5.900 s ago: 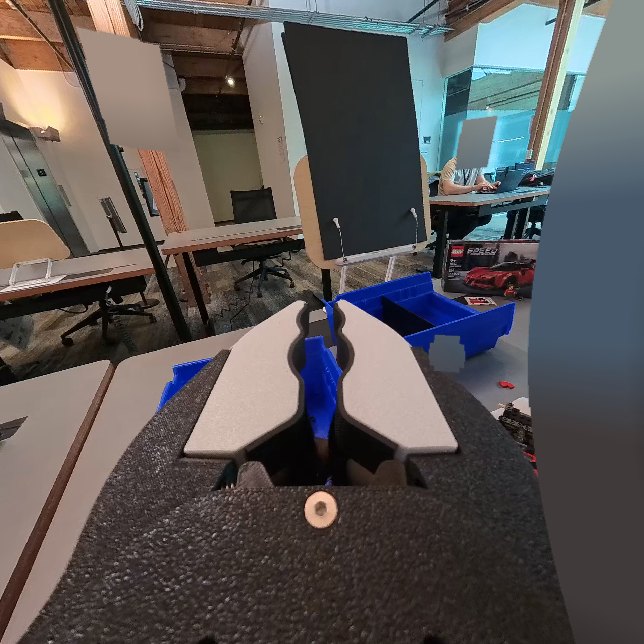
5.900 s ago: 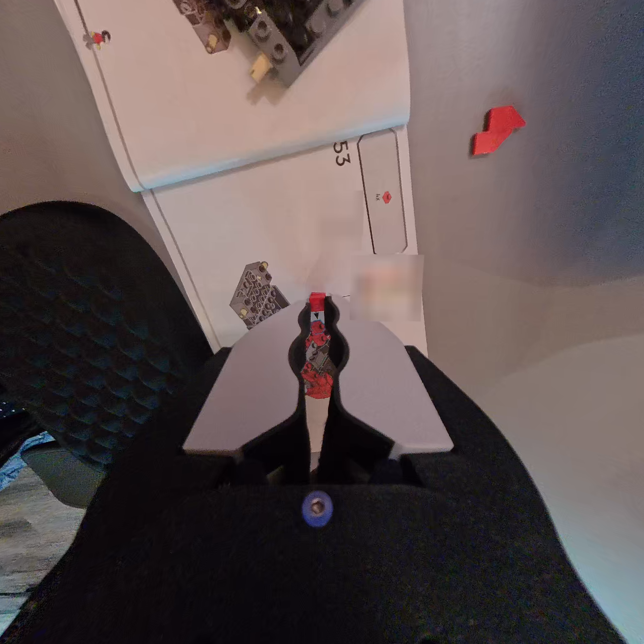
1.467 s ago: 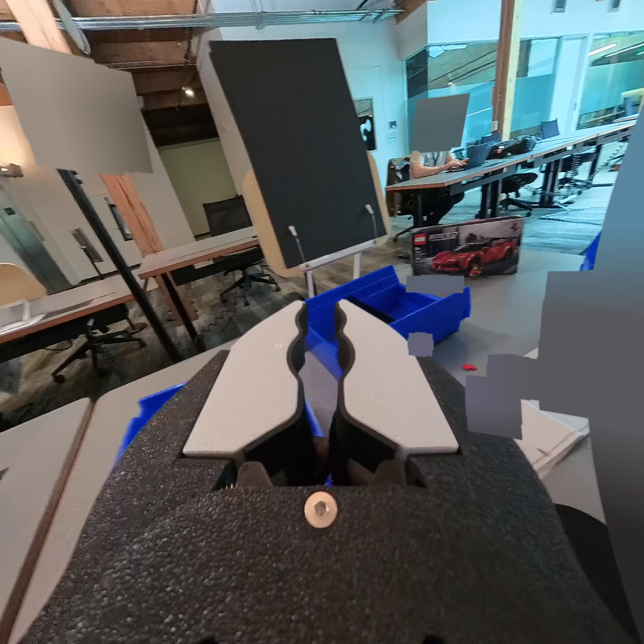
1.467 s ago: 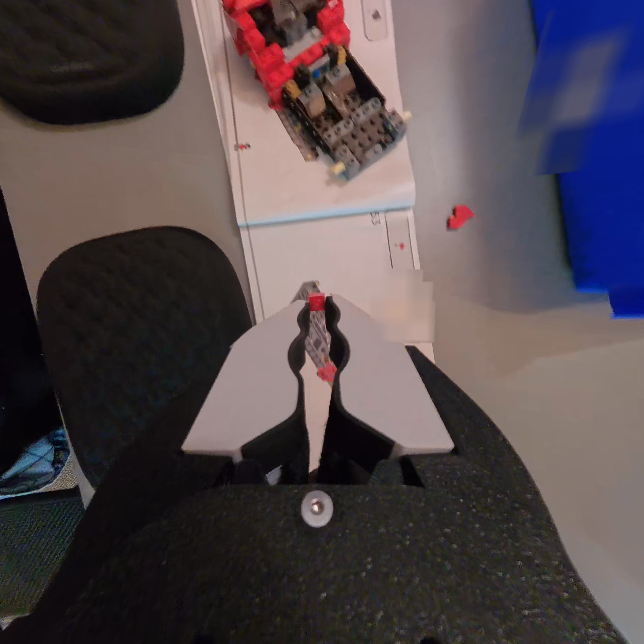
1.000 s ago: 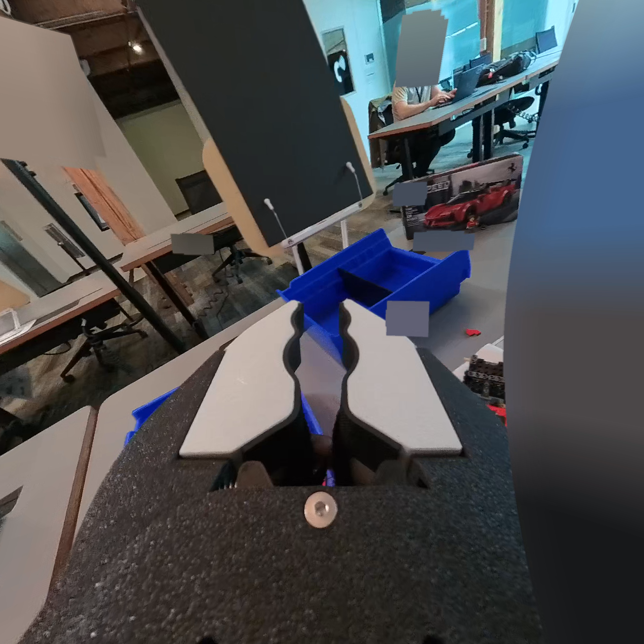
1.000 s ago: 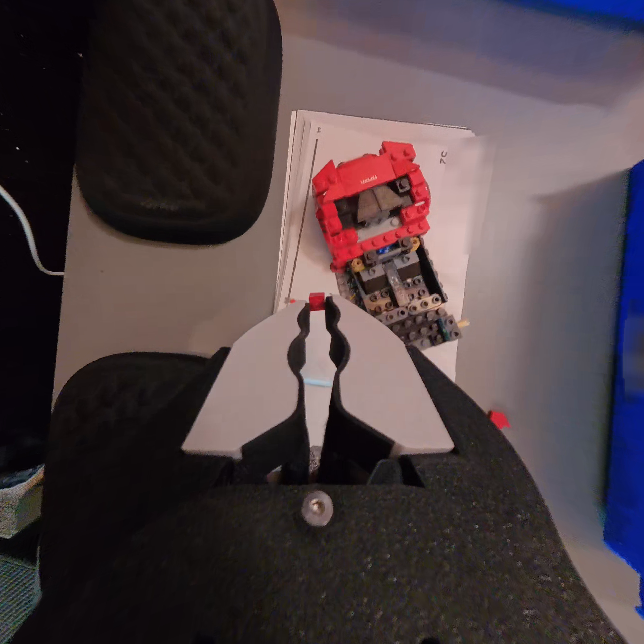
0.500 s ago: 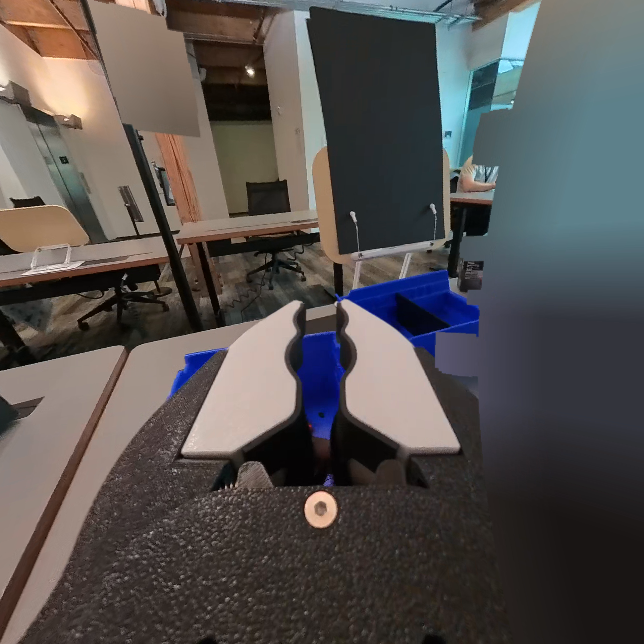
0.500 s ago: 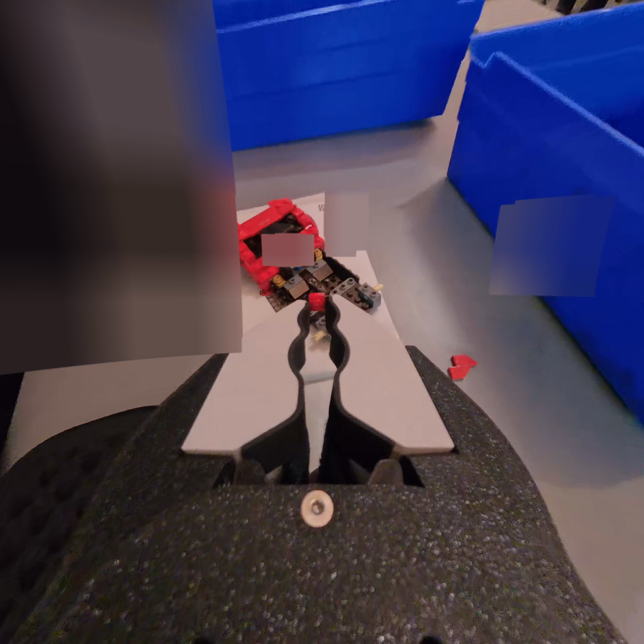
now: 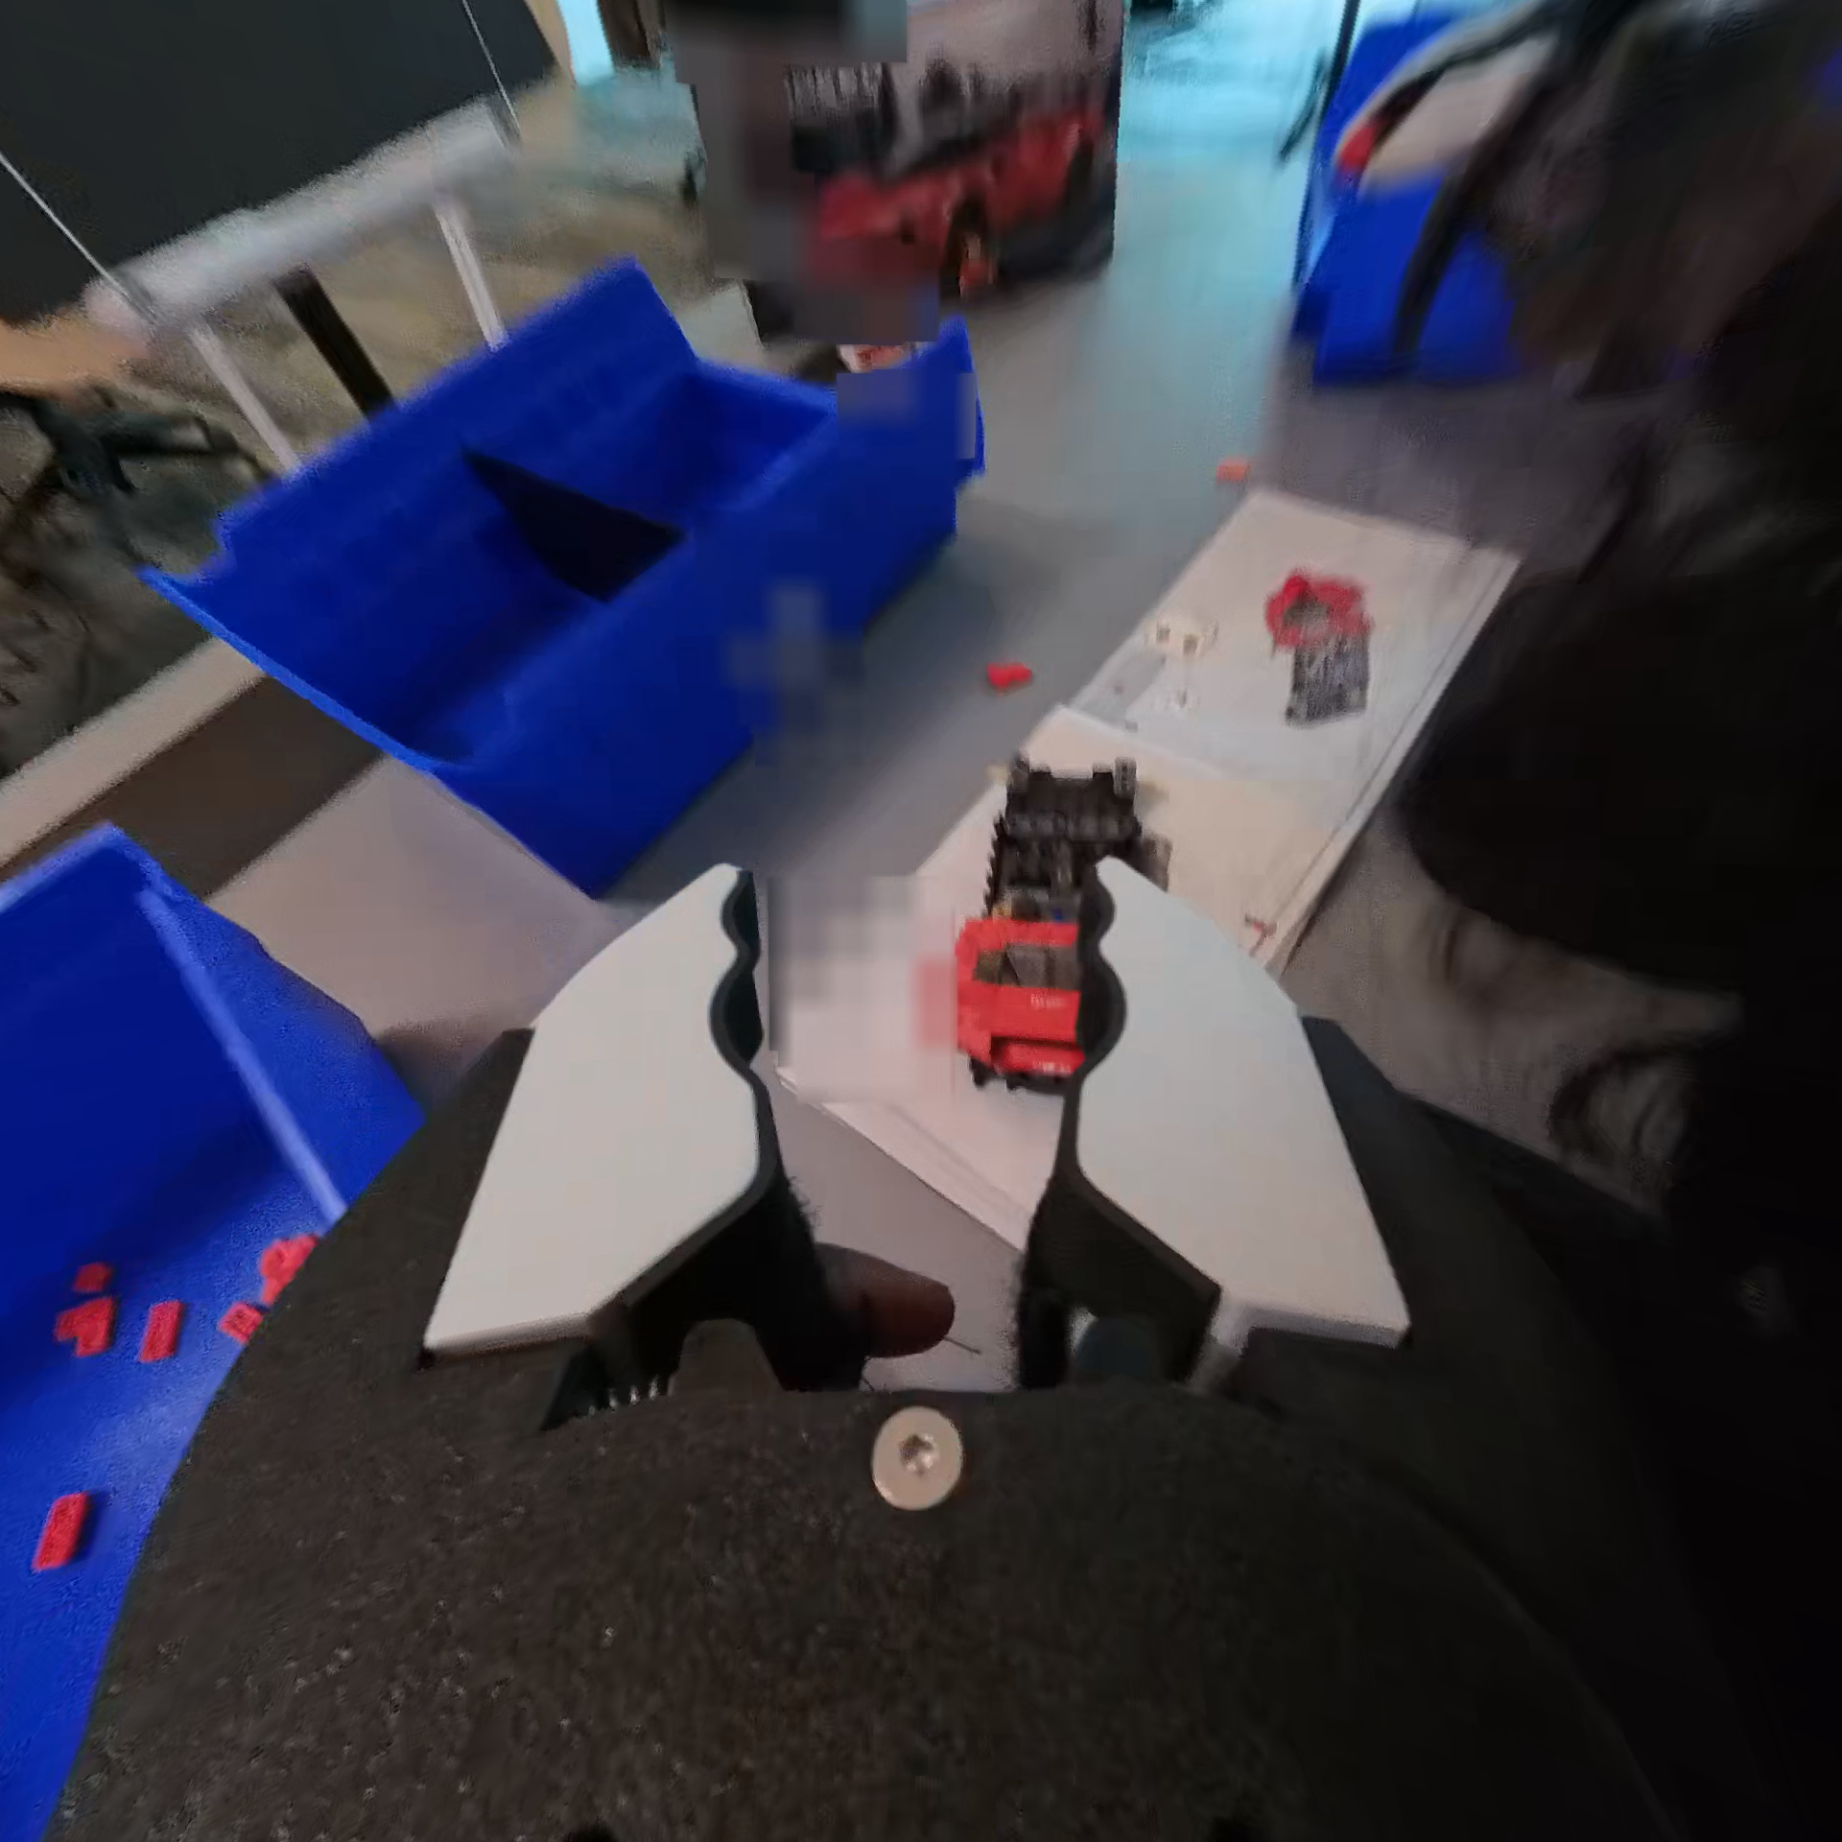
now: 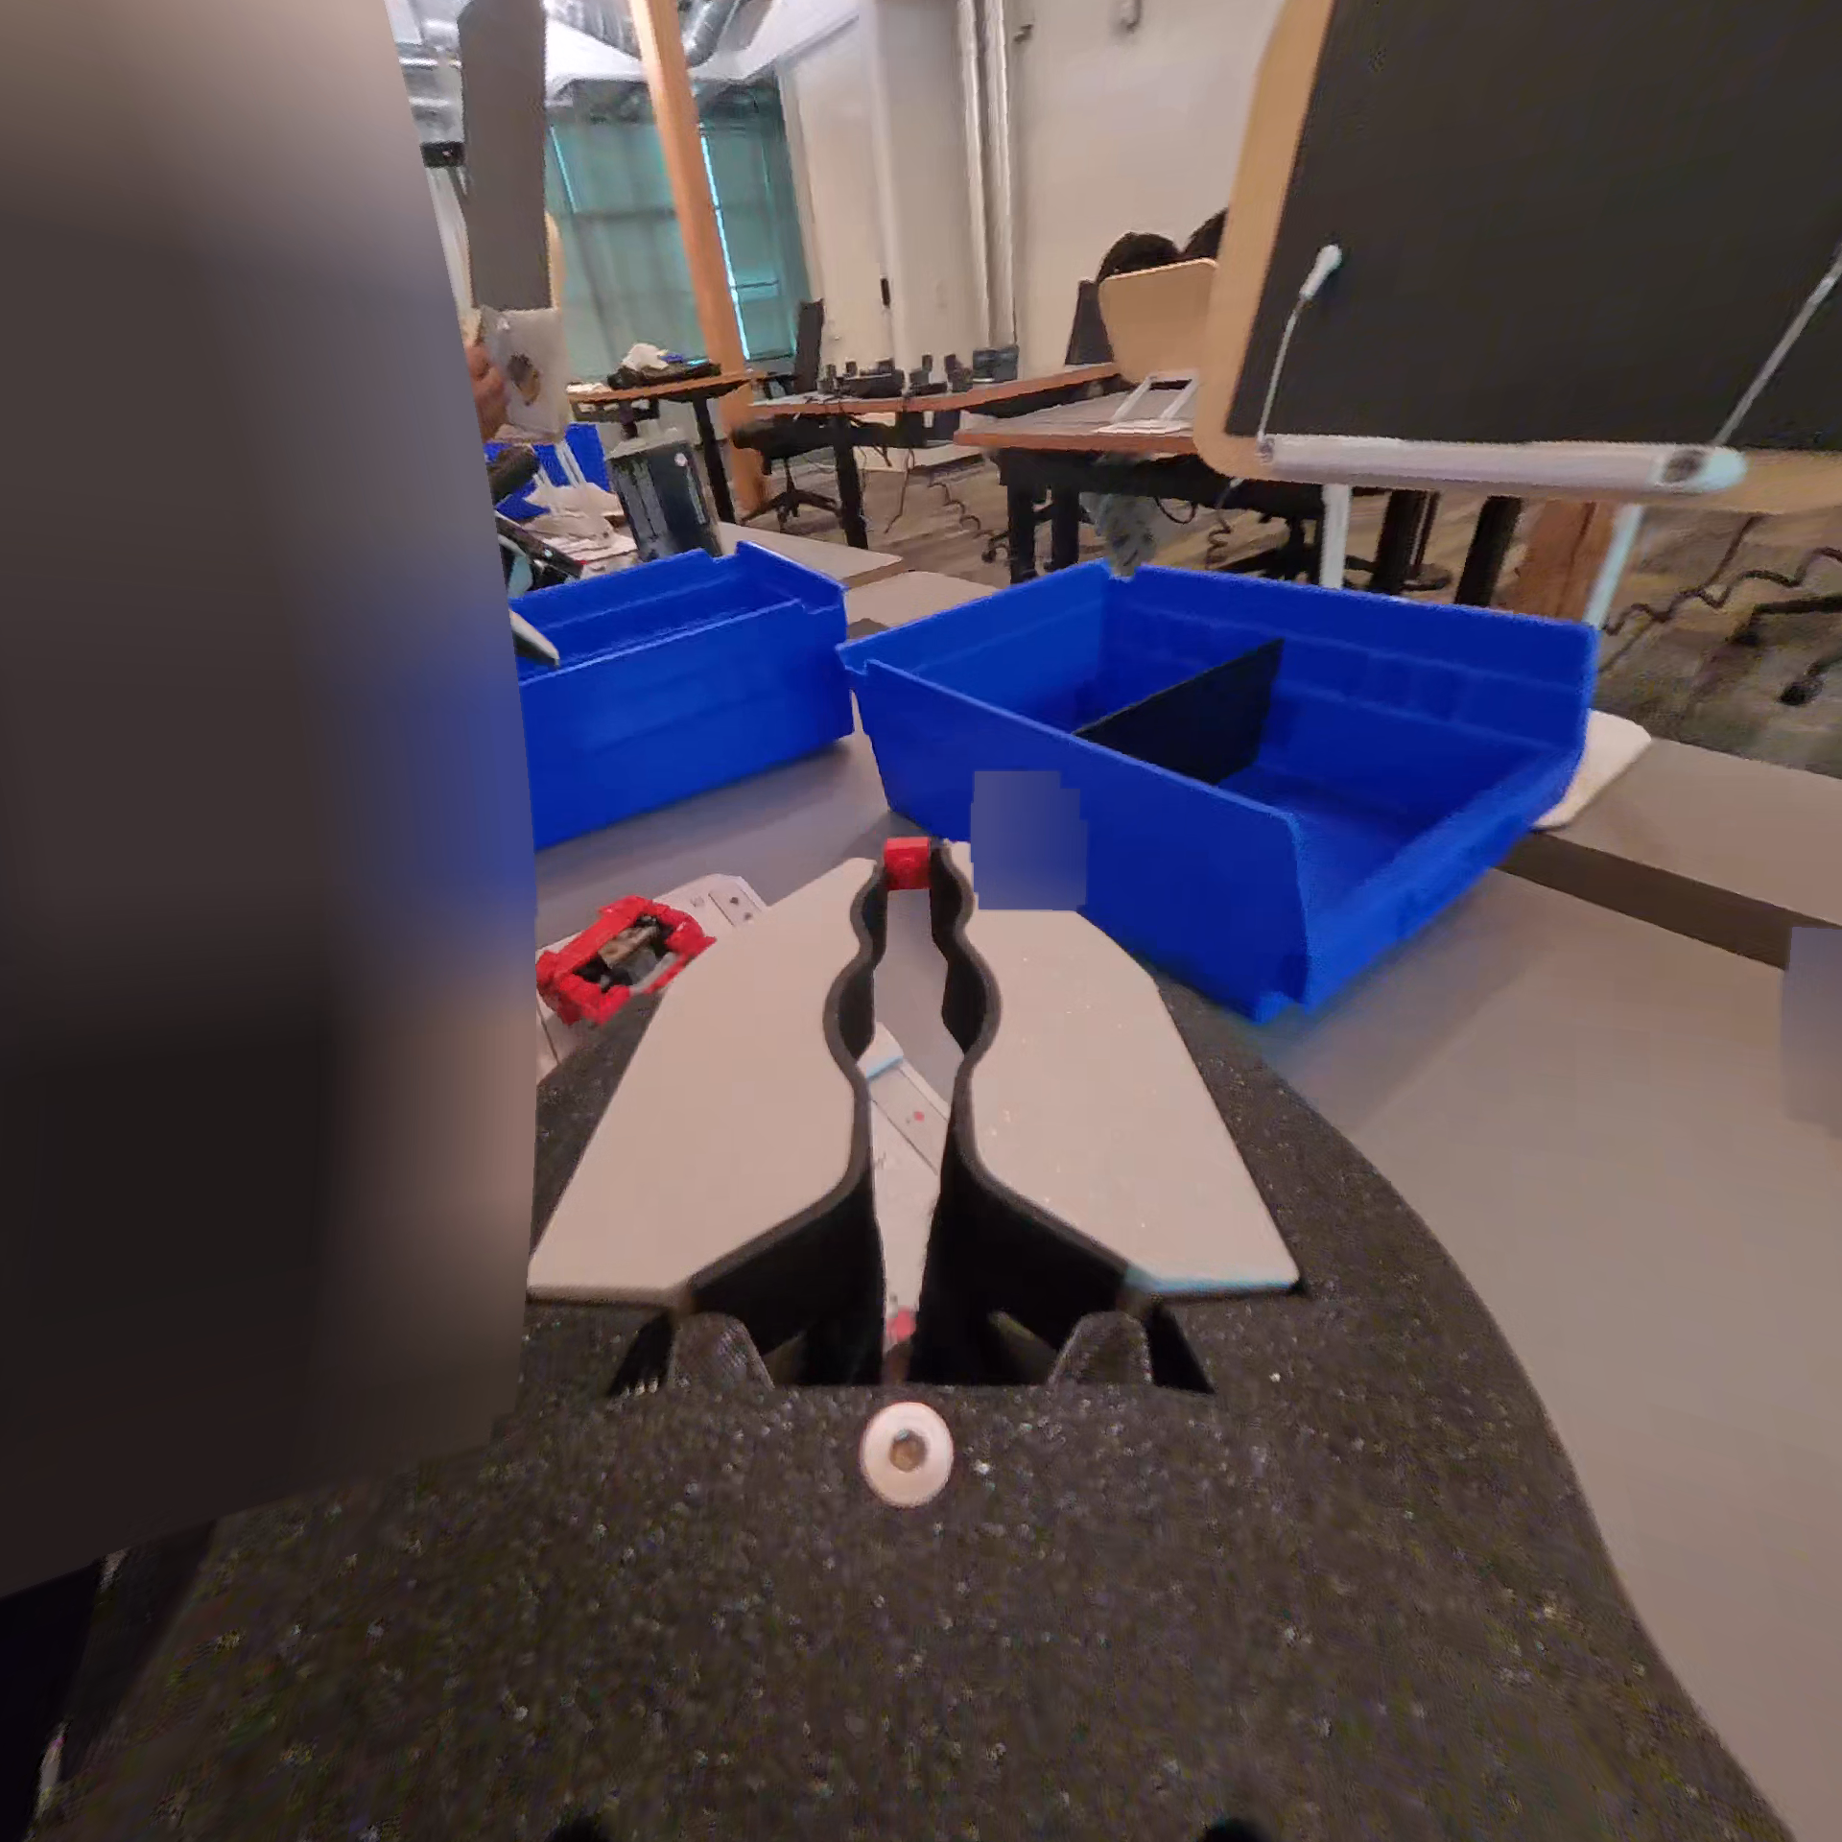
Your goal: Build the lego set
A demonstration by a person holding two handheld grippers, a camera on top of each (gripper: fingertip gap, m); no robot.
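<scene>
— What's your right tool [image 10: 912, 877] holding?
— A small red lego brick [image 10: 905, 861], pinched at its tips.
— And beyond it?
— The partly built red lego car [image 10: 620, 955] on the grey surface [image 10: 1495, 1096], near two blue plastic bins [image 10: 1226, 758].

Two cameras, one riding on each pair of tongs

The left one looks down at the surface [image 9: 1146, 419] from close above. The right one sits low and looks across it into the room. Both see the half-built car [image 9: 1037, 957] [image 10: 618, 955] and the blue bin with a divider [image 9: 558, 598] [image 10: 1246, 877].
</scene>
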